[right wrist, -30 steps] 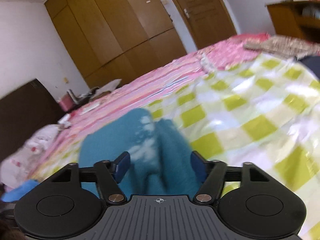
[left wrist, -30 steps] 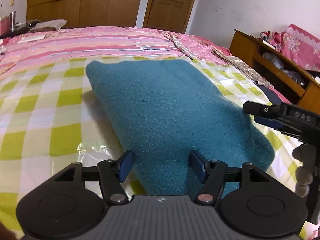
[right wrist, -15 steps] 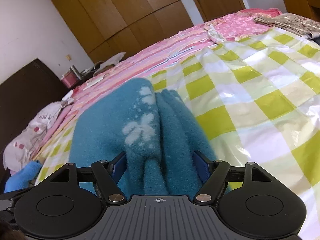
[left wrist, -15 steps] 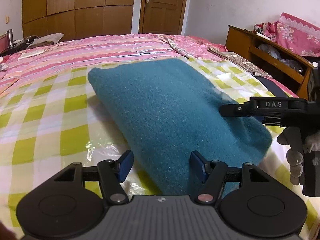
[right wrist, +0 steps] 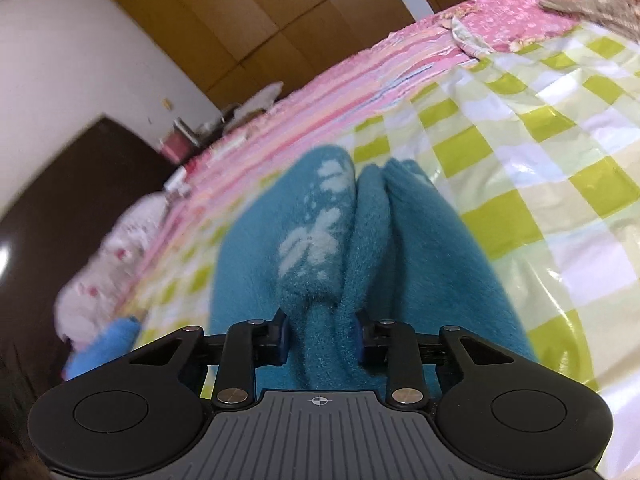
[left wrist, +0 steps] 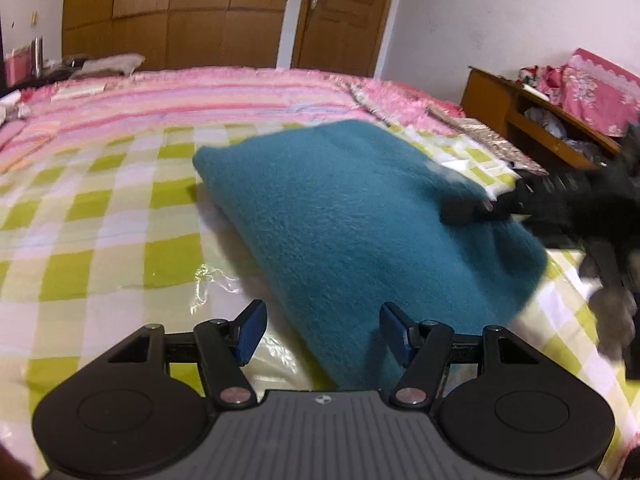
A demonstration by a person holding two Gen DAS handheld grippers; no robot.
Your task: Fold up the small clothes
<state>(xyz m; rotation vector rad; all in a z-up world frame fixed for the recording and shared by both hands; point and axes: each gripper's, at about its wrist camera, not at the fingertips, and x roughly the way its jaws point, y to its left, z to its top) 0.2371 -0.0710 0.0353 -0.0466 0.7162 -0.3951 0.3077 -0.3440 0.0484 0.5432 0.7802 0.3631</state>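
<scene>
Right hand-held gripper [right wrist: 322, 334] has just closed, pinching a fold of the teal garment [left wrist: 360, 216]. Left hand-held gripper [left wrist: 322, 334] stands open at the garment's near edge, on the bed [left wrist: 100, 208].

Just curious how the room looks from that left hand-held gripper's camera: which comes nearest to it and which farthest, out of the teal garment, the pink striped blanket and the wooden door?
1. Teal garment, between the left hand-held gripper fingers.
2. Pink striped blanket, mid-bed beyond it.
3. Wooden door, back wall.
</scene>
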